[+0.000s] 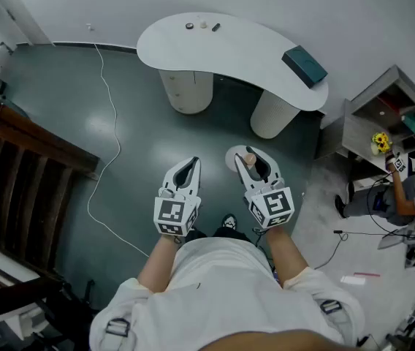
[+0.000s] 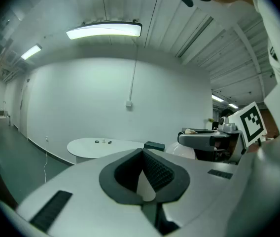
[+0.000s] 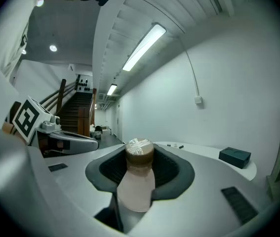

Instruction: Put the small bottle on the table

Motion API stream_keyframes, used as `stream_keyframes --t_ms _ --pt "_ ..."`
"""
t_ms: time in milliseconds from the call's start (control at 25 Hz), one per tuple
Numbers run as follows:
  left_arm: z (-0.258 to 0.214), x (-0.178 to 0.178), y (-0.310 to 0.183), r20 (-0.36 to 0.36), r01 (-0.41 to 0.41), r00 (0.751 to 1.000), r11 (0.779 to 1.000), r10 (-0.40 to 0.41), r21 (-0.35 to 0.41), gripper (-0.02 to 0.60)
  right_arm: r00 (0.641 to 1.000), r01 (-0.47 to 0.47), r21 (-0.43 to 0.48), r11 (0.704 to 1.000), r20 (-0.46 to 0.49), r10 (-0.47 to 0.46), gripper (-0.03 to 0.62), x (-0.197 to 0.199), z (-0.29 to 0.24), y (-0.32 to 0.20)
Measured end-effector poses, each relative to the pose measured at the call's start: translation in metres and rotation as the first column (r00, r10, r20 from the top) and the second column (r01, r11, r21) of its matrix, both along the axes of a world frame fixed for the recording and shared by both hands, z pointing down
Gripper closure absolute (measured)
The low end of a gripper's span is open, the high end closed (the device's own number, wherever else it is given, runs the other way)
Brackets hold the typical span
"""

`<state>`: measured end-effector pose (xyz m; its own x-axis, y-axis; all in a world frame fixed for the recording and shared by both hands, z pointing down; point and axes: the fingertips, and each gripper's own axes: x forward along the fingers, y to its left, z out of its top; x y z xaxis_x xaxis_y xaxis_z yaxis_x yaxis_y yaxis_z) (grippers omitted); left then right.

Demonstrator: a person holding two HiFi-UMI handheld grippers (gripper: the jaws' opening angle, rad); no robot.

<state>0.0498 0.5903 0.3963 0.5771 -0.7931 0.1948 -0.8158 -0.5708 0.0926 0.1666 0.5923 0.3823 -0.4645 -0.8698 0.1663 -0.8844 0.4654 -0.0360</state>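
A small pinkish bottle (image 3: 136,181) with a brown neck and foil cap stands between the jaws of my right gripper (image 3: 139,168), which is shut on it; in the head view the bottle (image 1: 250,159) pokes out of that gripper (image 1: 255,168) above the floor. My left gripper (image 1: 186,172) is held beside it, and in the left gripper view its jaws (image 2: 144,174) meet at the tips with nothing in them. The white curved table (image 1: 229,50) lies ahead, well beyond both grippers.
On the table sit a dark teal box (image 1: 304,64) at its right end and a few small items (image 1: 202,26) at the far edge. A white cable (image 1: 105,115) trails on the floor at left. A wooden stair rail (image 1: 25,159) stands left, shelves (image 1: 390,123) and a person (image 1: 405,196) right.
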Motion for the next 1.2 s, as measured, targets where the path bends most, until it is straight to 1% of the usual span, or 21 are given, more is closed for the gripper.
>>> stream_keyframes --t_ms 240,360,480,600,680,800,1000,1200 --pt "0.005 0.047 0.000 -0.001 -0.001 1.000 1.000 0.001 -0.010 0.569 1.000 -0.001 -0.003 1.000 -0.003 0.001 0.467 0.048 0.003 0.002" --pt "0.008 0.072 0.000 0.001 0.007 1.000 1.000 -0.007 -0.013 0.569 1.000 0.016 -0.007 1.000 -0.005 -0.016 0.467 0.069 0.006 0.001" --pt "0.013 0.091 0.004 0.007 0.017 1.000 1.000 -0.017 -0.022 0.569 0.999 0.044 -0.007 0.999 -0.005 -0.044 0.467 0.084 0.008 0.002" --pt "0.019 0.101 0.009 0.005 0.043 0.999 0.998 -0.042 -0.039 0.569 0.997 0.077 -0.008 0.997 -0.004 -0.077 0.467 0.091 0.011 0.002" --pt "0.024 0.101 0.013 0.012 0.062 0.998 0.997 -0.062 -0.052 0.569 0.995 0.102 -0.015 0.995 0.001 -0.102 0.467 0.092 0.015 0.003" --pt "0.029 0.093 0.011 0.030 0.091 0.996 0.994 -0.090 -0.067 0.569 0.990 0.140 -0.017 0.990 0.005 -0.140 0.467 0.085 0.019 -0.001" --pt "0.037 0.066 -0.003 0.040 0.143 0.989 0.986 -0.140 -0.084 0.569 0.982 0.187 -0.024 0.982 -0.003 -0.187 0.467 0.061 0.026 -0.020" --pt "0.045 0.045 -0.033 0.025 0.167 0.986 0.981 -0.166 -0.094 0.569 0.976 0.215 -0.038 0.976 -0.015 -0.216 0.467 0.040 0.030 -0.047"
